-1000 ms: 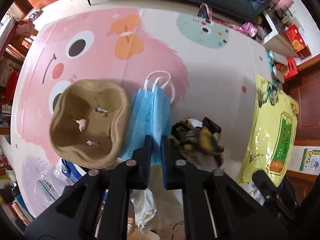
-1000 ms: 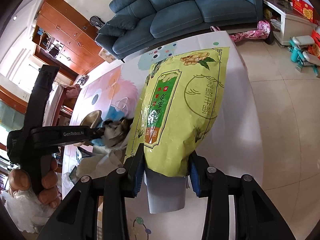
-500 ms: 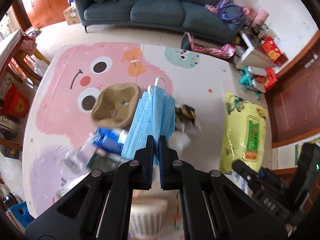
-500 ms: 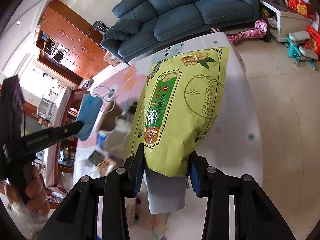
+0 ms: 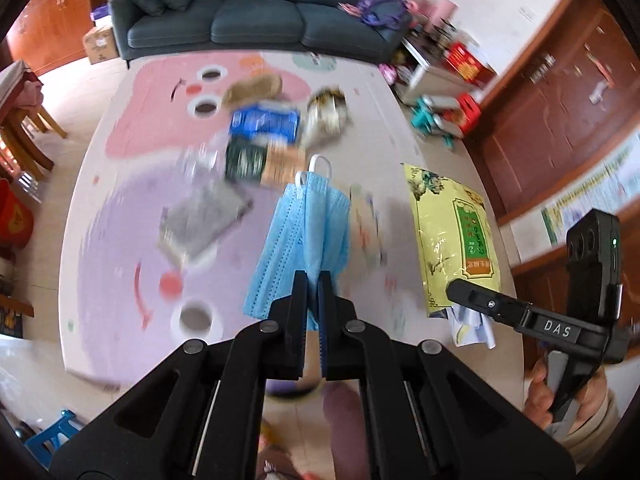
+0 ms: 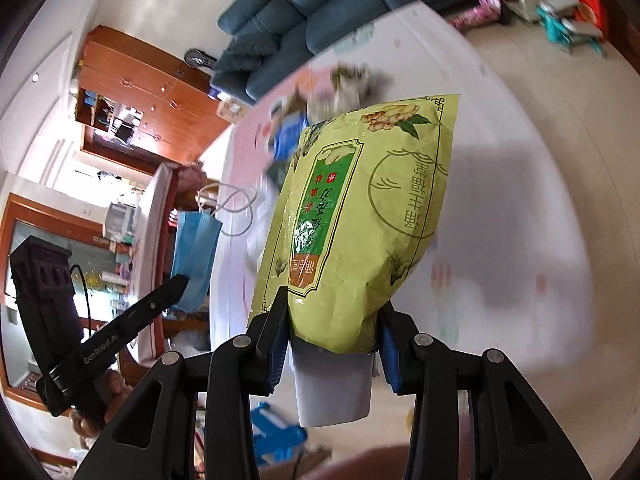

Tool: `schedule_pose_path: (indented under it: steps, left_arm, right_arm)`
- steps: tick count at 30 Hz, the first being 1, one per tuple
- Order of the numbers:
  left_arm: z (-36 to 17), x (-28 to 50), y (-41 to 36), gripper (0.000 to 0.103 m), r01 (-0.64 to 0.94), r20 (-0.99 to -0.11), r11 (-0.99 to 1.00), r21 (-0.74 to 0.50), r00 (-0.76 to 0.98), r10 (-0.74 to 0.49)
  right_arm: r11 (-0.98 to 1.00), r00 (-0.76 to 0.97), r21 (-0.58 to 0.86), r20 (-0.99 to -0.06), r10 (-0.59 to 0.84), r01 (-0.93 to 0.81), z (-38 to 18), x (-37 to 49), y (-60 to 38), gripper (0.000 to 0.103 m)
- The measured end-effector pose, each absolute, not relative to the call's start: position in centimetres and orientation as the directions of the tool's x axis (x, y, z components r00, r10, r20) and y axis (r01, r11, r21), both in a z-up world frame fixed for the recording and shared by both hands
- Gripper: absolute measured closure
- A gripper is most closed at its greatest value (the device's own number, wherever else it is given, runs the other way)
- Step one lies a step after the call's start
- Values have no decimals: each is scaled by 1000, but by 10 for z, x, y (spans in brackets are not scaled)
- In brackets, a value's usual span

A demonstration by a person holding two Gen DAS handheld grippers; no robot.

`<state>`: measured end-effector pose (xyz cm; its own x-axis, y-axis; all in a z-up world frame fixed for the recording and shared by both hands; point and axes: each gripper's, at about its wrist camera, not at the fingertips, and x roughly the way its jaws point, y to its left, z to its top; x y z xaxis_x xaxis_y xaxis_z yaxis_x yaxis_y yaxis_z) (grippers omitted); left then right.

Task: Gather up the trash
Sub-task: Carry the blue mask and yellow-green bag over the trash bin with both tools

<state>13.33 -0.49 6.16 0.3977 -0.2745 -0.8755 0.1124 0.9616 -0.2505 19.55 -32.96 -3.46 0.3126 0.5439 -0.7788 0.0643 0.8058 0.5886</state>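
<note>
My left gripper (image 5: 313,282) is shut on a blue face mask (image 5: 306,236), which hangs in the air above the mat; the same mask (image 6: 194,258) shows at the left of the right wrist view. My right gripper (image 6: 332,322) is shut on a yellow-green snack bag (image 6: 360,236), lifted off the floor. That bag (image 5: 452,236) appears at the right of the left wrist view. On the pink play mat (image 5: 132,240) lie a brown paper tray (image 5: 252,88), a blue packet (image 5: 264,122), a crumpled wrapper (image 5: 326,114) and a grey packet (image 5: 200,222).
A dark teal sofa (image 5: 256,12) stands beyond the mat. Toys and red boxes (image 5: 452,92) crowd the right side by a wooden cabinet (image 5: 560,112). Wooden chairs (image 5: 20,128) stand at the left. A blue stool (image 5: 52,436) is near the bottom left.
My left gripper has risen and pulled back with the mask, so the trash on the mat looks smaller and farther. The right gripper has lifted and tilted with the yellow-green bag.
</note>
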Motion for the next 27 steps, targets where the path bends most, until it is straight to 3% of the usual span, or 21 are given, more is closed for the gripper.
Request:
schedule_pose_path:
  steps: [9,17,22,27]
  left_arm:
    - [6,-13,35,101,196,-912,946,-260,271,-307]
    - [-68,-82,25,101,189,-949,956,-222,185,-257]
    - [-143,-91,9,101,159,-961,965,-207,150,-231]
    - [-245,-85,-5,101,107,-977,982,-155,129,-169]
  right_arm:
    - [852,178,508,-856,484,126,-69,31,-274,65]
    - [853,17,485,-871,492,193,-128,-31,-265,65]
    - [827,-111,500,-835,539,257,-221,-41,-258,64]
    - [768,-194,509,-770,609,390,-362,-21,-263,64]
